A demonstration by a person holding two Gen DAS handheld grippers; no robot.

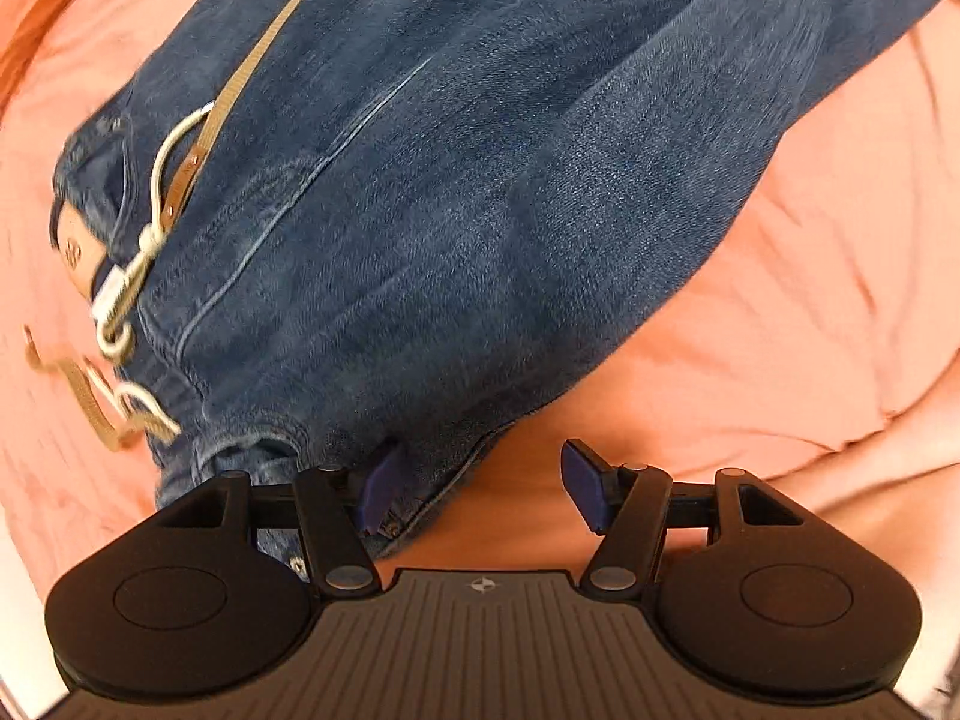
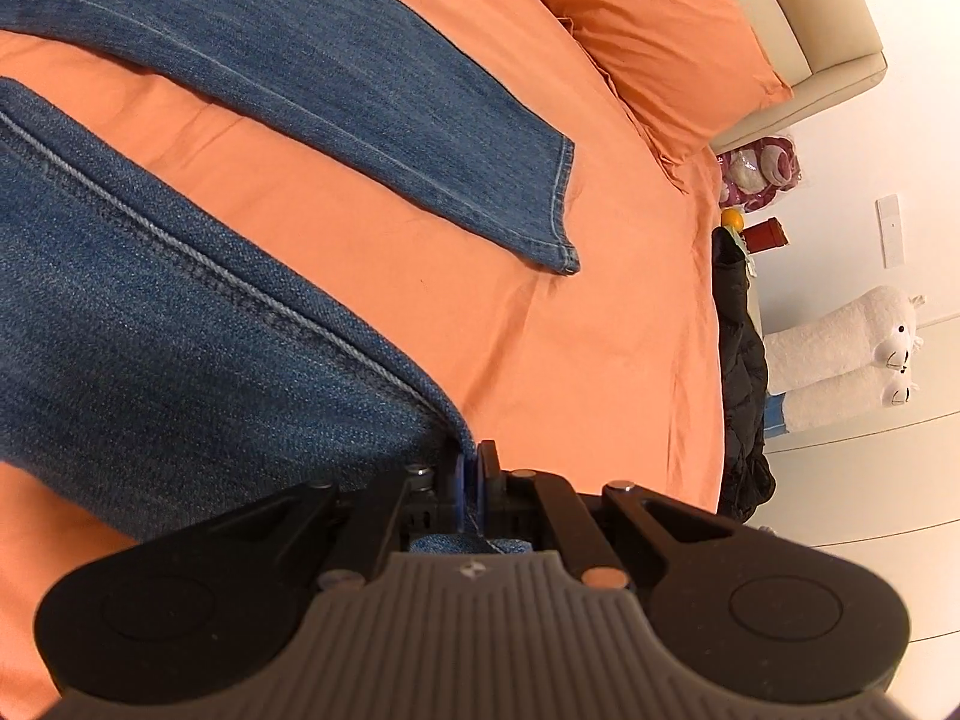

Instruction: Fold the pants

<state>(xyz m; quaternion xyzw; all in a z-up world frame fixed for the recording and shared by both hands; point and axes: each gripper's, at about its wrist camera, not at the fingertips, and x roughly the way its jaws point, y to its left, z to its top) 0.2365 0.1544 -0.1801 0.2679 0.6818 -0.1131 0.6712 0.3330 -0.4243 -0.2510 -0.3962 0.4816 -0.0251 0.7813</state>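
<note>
Left wrist view: jeans (image 1: 420,228) spread on the orange bed (image 1: 810,276), waistband end at the left with a tan belt (image 1: 240,90) and a white cord (image 1: 150,240) lying loose over it. Two denim layers seemingly stacked along the length, so perhaps one lengthwise fold begun; hard to confirm through the blur. Left tool (image 1: 480,486) pointing steeply down at the jeans' near edge, jaws wide apart. One blue pad (image 1: 384,486) against or just over the denim edge, the other pad (image 1: 585,489) over bare sheet beside the jeans. Nothing pinched between them.

Right wrist view: right tool (image 2: 472,480) clamped tight on a denim edge, close to a stitched seam (image 2: 180,264) of the jeans (image 2: 150,330), with a scrap of cloth showing behind the pads. Aimed slantwise down toward the bed (image 2: 540,360). Beyond the held leg, the other leg (image 2: 360,90) flat on the sheet, hem toward the pillow (image 2: 660,30), a strip of bare sheet between the two legs. So, by this view, legs not yet laid together.

Judged overall: early stage; leg-on-leg fold unfinished, crosswise folds all to do.
</note>
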